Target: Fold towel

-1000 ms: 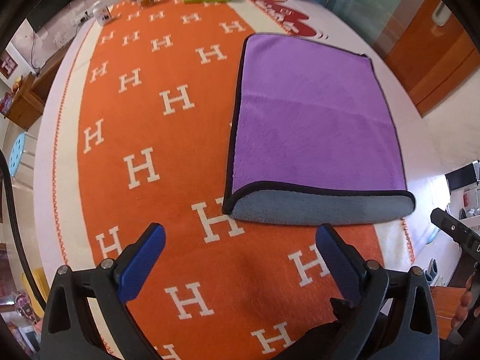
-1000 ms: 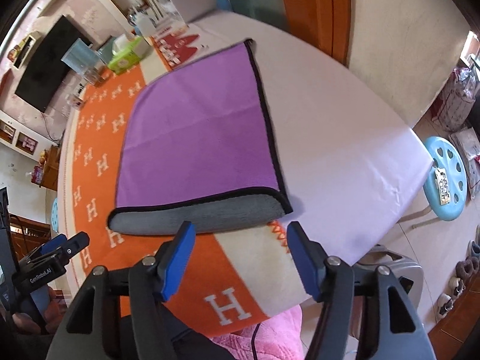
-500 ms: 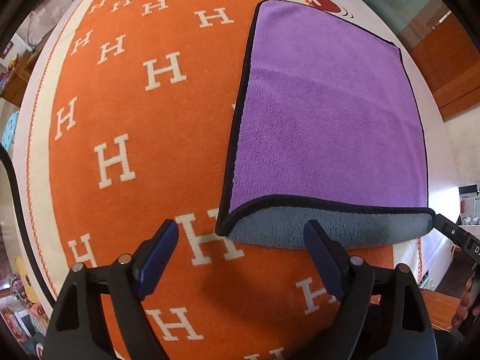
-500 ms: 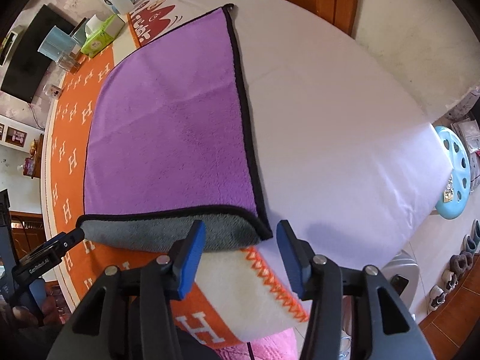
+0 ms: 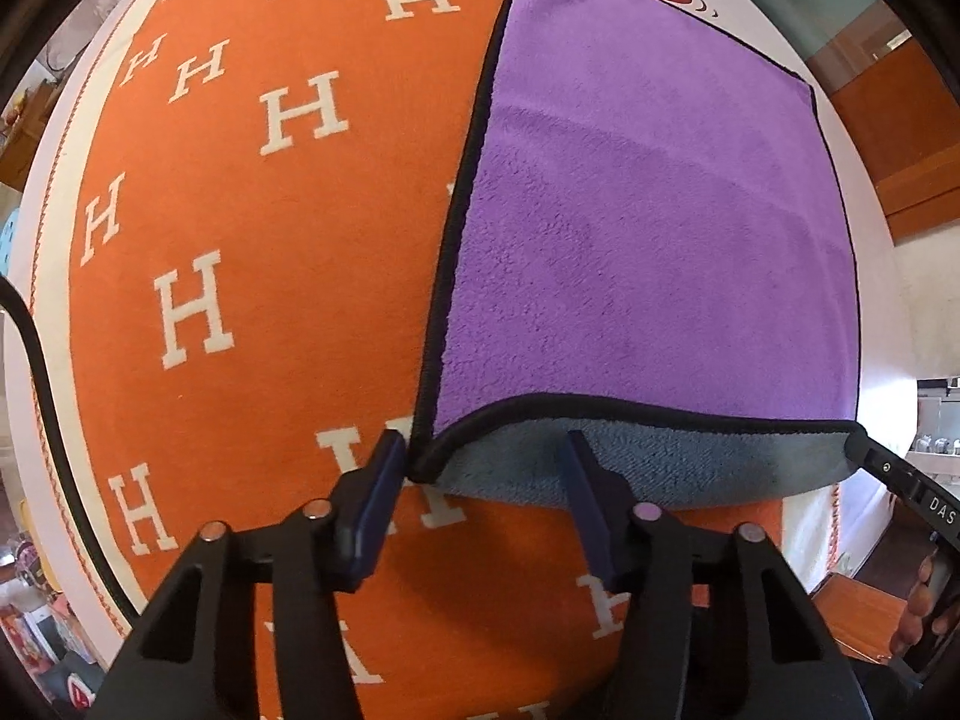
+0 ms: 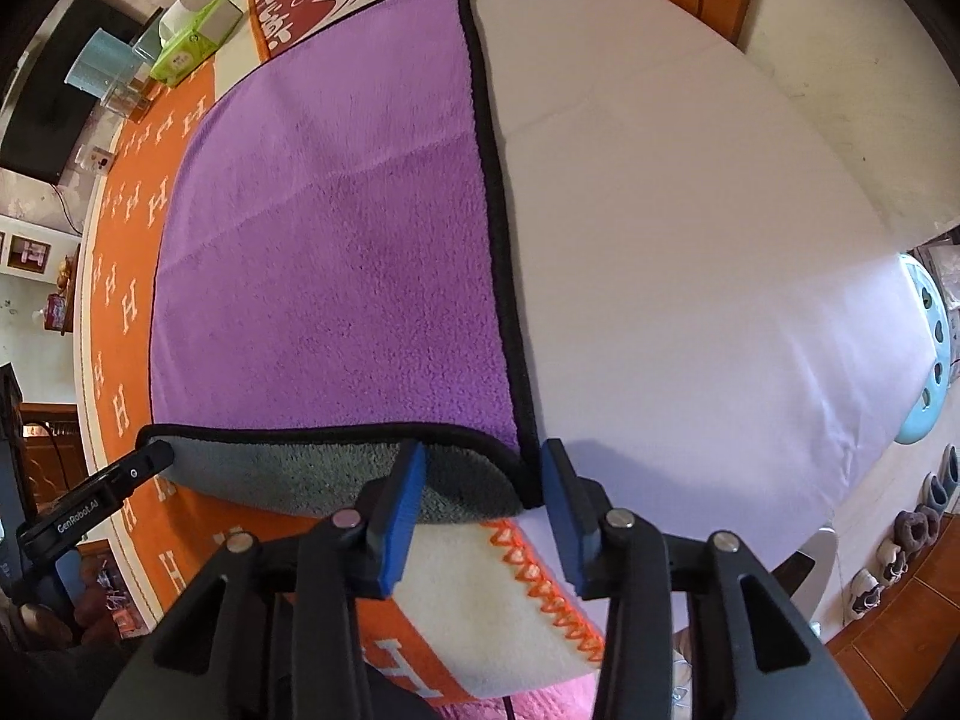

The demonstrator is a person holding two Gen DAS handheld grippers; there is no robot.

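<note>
Grasp step: left gripper [image 5: 480, 450] and right gripper [image 6: 483, 465], fingers spread, each straddle a near corner of the towel [image 5: 648, 228]. Next, probably: clench, lift, fold away.

I see a white table [image 6: 690, 276] under an orange H-patterned blanket [image 5: 240, 228], a light-blue stool [image 6: 927, 354] beside it, shoes [image 6: 912, 534] on the wooden floor [image 6: 900, 618], and a dark TV [image 6: 54, 114] against the wall.

Purple towel [image 5: 648, 228] [image 6: 342, 264], black-edged, grey underside, laid flat and folded once on orange H-patterned blanket [image 5: 240, 210]; fold at near edge, right part extended past blanket border onto white surface.
</note>
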